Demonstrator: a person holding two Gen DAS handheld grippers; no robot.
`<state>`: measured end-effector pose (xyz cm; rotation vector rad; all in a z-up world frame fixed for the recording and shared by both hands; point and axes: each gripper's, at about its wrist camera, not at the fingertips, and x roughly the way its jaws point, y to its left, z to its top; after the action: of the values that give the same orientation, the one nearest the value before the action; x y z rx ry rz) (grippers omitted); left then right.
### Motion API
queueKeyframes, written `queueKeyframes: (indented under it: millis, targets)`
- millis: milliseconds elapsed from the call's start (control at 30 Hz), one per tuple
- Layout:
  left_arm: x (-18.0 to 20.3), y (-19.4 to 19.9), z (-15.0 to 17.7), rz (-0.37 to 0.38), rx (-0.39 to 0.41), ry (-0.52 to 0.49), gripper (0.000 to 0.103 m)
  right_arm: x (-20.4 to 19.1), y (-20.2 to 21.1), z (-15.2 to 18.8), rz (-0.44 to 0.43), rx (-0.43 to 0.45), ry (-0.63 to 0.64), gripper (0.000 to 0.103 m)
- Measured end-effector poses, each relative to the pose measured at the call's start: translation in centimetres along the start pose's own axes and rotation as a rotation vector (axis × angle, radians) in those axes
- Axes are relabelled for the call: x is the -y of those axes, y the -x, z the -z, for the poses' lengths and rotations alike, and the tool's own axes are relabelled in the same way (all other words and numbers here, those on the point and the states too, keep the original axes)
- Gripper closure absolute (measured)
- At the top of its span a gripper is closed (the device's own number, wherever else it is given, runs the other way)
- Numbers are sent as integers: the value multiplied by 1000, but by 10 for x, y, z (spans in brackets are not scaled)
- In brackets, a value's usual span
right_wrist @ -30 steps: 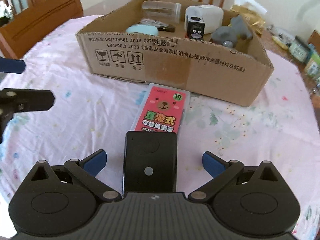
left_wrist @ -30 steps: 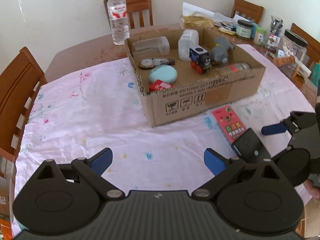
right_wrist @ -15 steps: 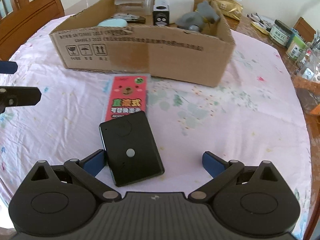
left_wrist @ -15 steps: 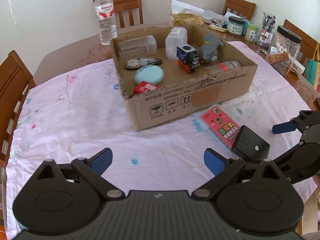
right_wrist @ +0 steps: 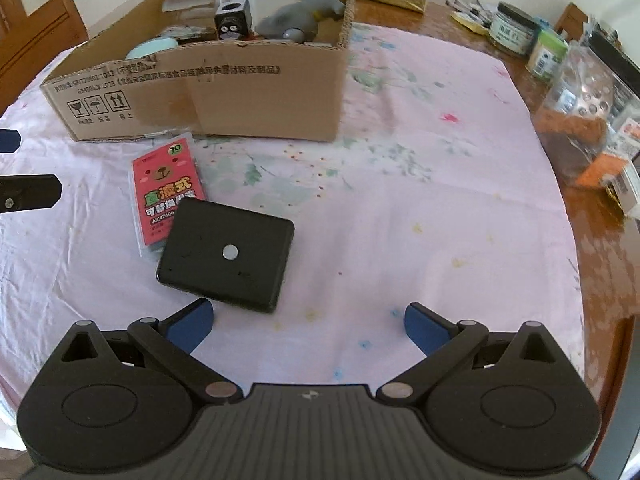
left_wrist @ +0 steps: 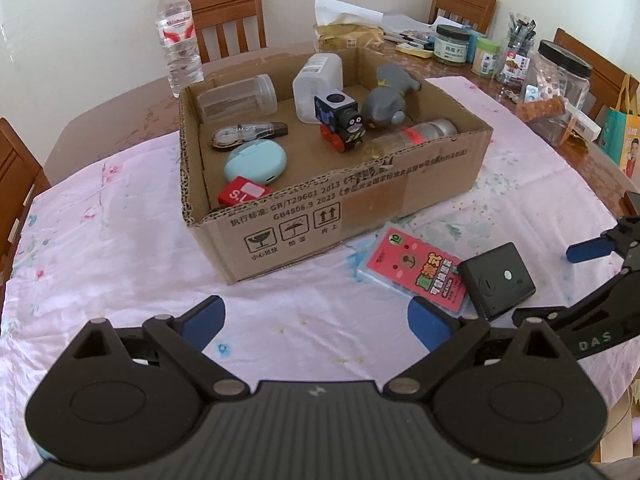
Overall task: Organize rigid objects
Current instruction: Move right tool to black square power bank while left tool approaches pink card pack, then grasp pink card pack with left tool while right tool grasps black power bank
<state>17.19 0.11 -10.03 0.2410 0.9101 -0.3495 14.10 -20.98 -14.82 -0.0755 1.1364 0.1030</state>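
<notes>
Black flat box [right_wrist: 226,254] lies on the pink tablecloth [right_wrist: 400,200], just ahead of the right gripper [right_wrist: 306,326] and nearer its left finger [right_wrist: 188,326], not between the pads; one corner overlaps the red card pack [right_wrist: 166,192], which sits further ahead-left, just short of the cardboard box [right_wrist: 240,96]; right gripper spread wide, holding nothing; left gripper [left_wrist: 316,320] also spread wide and empty, over bare cloth; from it the black box [left_wrist: 496,280] and the pack [left_wrist: 416,266] are ahead and to the right, beyond its right finger [left_wrist: 430,326]; cardboard box [left_wrist: 360,208] straight ahead of the left fingers, holding toy train [left_wrist: 340,120], grey toy [left_wrist: 386,98], teal case [left_wrist: 256,162], clear jar [left_wrist: 238,98]; water bottle [left_wrist: 178,36] behind it; jars [left_wrist: 452,44] far right on the bare table.
</notes>
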Motion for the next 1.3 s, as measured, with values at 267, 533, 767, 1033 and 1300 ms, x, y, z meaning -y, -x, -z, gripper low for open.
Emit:
queueKeyframes:
  millis: [267, 533, 767, 1033, 1300]
  targets:
    - [-3, 0, 3, 16, -11, -57, 5, -20, 4, -20, -89, 72, -28, 0]
    - [1, -6, 6, 124, -28, -165, 5, -21, -8, -19, -11, 54, -37, 0]
    - [17, -31, 5, 216, -65, -258, 5, 3, -8, -9, 56, 41, -89, 0]
    - [30, -56, 4, 259, -84, -299, 0, 5, -6, -4, 38, 60, -52, 0]
    - [39, -70, -13, 299, -46, -343, 0, 6, -3, 6, 32, 114, -39, 0]
